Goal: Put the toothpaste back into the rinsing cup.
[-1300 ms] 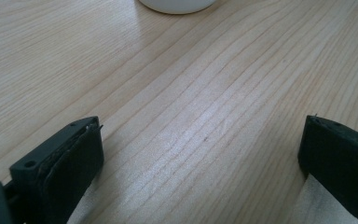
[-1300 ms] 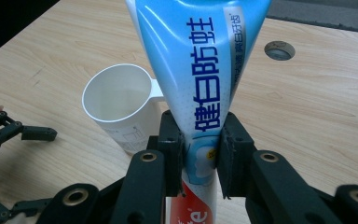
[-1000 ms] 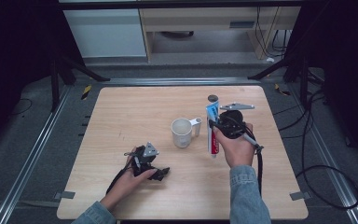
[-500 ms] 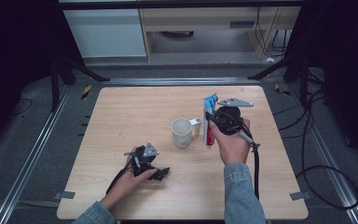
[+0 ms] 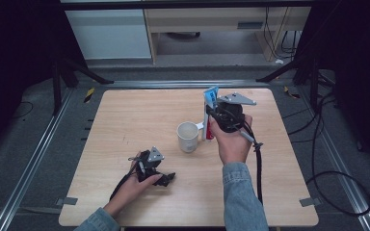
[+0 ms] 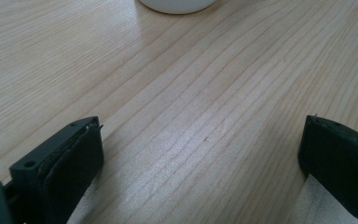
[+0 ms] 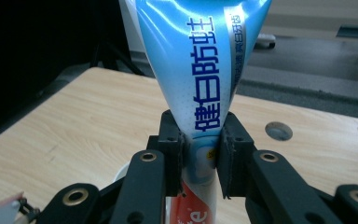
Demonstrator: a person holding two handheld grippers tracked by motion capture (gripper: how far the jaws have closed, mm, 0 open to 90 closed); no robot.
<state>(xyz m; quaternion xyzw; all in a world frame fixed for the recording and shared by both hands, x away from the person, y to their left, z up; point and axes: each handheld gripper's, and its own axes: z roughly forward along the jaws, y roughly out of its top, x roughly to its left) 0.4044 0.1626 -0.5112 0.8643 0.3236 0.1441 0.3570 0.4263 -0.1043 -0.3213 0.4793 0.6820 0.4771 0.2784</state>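
My right gripper [image 5: 211, 117] is shut on a blue, white and red toothpaste tube [image 5: 211, 111], which hangs upright just right of a white mug [image 5: 188, 136] near the table's middle. In the right gripper view the black pads squeeze the toothpaste tube [image 7: 200, 84] at its middle, flat blue end up, red end down, with my right gripper [image 7: 200, 156] above the mug's rim. My left gripper [image 5: 166, 178] rests on the wooden table [image 5: 125, 115] at the front left, jaws open. The left gripper view shows my left gripper [image 6: 200, 154] open over bare wood, the mug's base [image 6: 177, 4] farther off.
The table has a round hole [image 7: 278, 131] at its far edge. Metal rails [image 5: 38, 144] run along both sides on the grey floor. Cabinets [image 5: 111, 29] stand beyond the table. A black cable [image 5: 258, 168] trails from my right gripper over the forearm.
My right hand has lifted the toothpaste tube and carried it left toward the mug. The left hand has stayed where it was.
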